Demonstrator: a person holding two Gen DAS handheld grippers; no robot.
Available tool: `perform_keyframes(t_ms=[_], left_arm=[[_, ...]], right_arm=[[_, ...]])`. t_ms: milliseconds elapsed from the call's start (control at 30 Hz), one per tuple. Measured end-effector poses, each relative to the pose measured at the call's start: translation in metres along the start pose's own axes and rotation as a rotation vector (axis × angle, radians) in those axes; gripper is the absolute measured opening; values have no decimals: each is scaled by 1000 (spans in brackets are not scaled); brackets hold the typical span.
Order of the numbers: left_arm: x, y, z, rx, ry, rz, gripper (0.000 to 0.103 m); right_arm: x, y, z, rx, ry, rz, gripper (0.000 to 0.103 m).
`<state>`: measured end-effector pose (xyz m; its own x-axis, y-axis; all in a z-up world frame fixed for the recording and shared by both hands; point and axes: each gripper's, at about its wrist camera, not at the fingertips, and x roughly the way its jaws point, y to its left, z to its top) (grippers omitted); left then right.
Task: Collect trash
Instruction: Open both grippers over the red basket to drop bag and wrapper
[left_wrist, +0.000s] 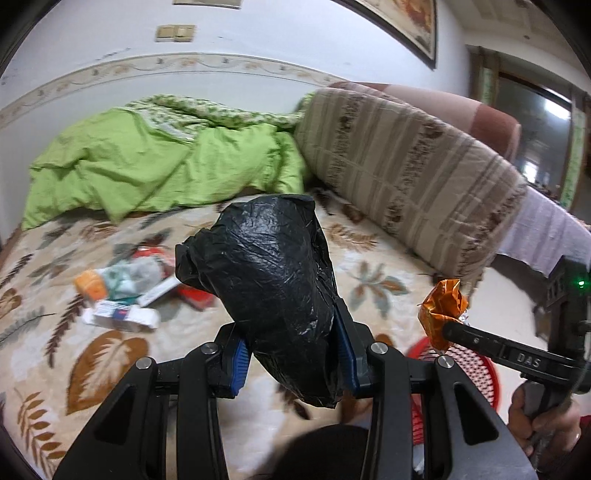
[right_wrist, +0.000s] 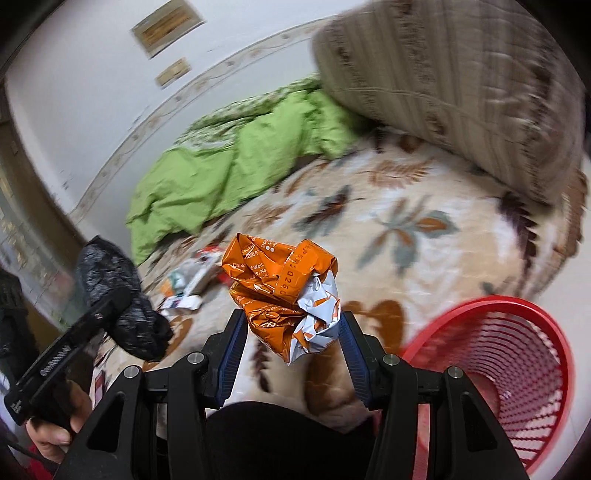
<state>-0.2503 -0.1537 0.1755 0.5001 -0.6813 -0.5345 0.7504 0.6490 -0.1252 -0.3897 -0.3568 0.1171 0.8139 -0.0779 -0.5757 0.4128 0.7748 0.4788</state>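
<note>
My left gripper (left_wrist: 291, 354) is shut on a crumpled black plastic bag (left_wrist: 269, 280), held above the leaf-patterned bed cover (left_wrist: 110, 354). My right gripper (right_wrist: 291, 343) is shut on a crumpled orange and white wrapper (right_wrist: 284, 291). In the left wrist view that wrapper (left_wrist: 441, 310) shows at the right, above the red mesh basket (left_wrist: 476, 369). In the right wrist view the black bag (right_wrist: 118, 295) hangs at the left, and the red basket (right_wrist: 517, 373) stands at the lower right beside the bed. A pile of loose trash (left_wrist: 125, 295) lies on the bed cover to the left.
A green duvet (left_wrist: 147, 166) is bunched at the far side of the bed against the wall. A folded striped beige blanket (left_wrist: 406, 173) lies along the right. A person's hand (left_wrist: 539, 424) grips the right tool's handle.
</note>
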Motion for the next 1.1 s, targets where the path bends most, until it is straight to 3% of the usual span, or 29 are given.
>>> perform_keyframes(t_ms=[133,400,700,800,1100], left_arm=[[13,-32,5,28,43,-111,39],[56,-106,-8,62,212,-341,39],[104,-167,-49,167,370,-373,40],[114,-173,-57,181,410,-369,49],[104,-154,-43,130,363,-381,62]], right_arm=[[-24,-32,4,52,-39,-69,54],[-59,-87,-1,167,-69,-167,54],[-67,-130,-24,291,-36,-215,56],[-64,-138,-29,317,-18,-209,59],[-70,-130,-21,283,-38,-245,63]])
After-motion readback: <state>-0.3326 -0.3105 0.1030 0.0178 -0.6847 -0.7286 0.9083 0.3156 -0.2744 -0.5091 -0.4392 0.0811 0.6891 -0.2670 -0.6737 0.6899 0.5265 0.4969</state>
